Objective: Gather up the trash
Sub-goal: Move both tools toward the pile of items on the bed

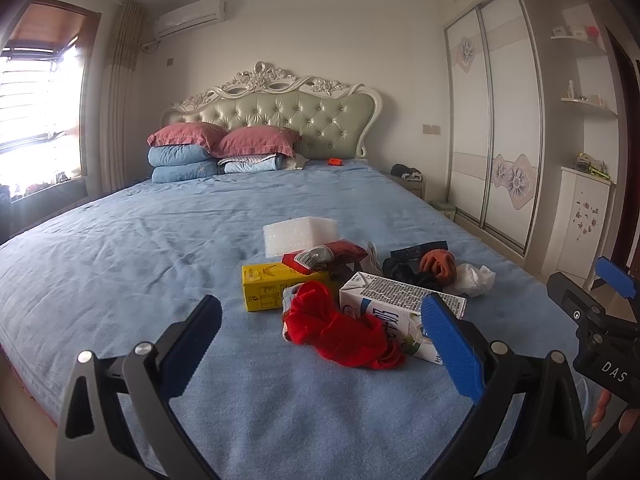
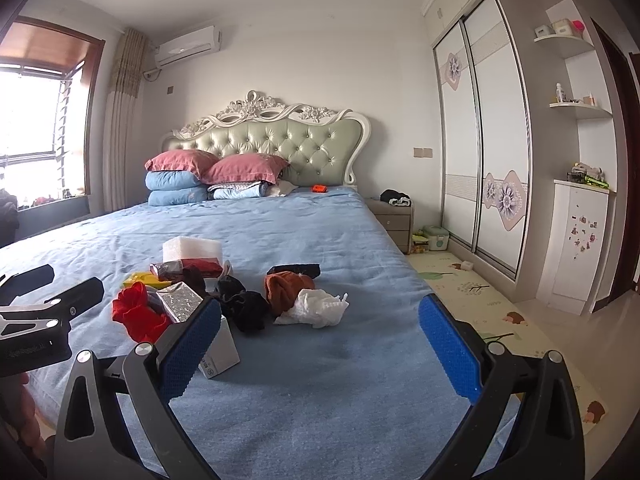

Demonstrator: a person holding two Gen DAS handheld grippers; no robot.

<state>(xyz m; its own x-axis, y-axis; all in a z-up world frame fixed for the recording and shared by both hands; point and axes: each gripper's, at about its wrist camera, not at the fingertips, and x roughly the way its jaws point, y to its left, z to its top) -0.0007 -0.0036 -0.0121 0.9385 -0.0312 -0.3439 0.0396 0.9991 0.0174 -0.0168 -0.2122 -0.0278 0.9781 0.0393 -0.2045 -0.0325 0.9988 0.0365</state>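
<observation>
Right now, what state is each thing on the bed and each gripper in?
Left gripper: open, empty.
Right gripper: open, empty.
White carton: lying on its side, red cloth against it.
Yellow carton: lying flat.
Tissue: crumpled, loose on the sheet.
Foam block: lying flat behind the pile.
Red cloth: bunched up.
Wardrobe doors: shut.

Blue-sheeted bed point(image 1: 160, 240), tufted headboard point(image 1: 280, 120); bright window point(image 1: 32, 100), sliding wardrobe point(image 2: 488, 152)
</observation>
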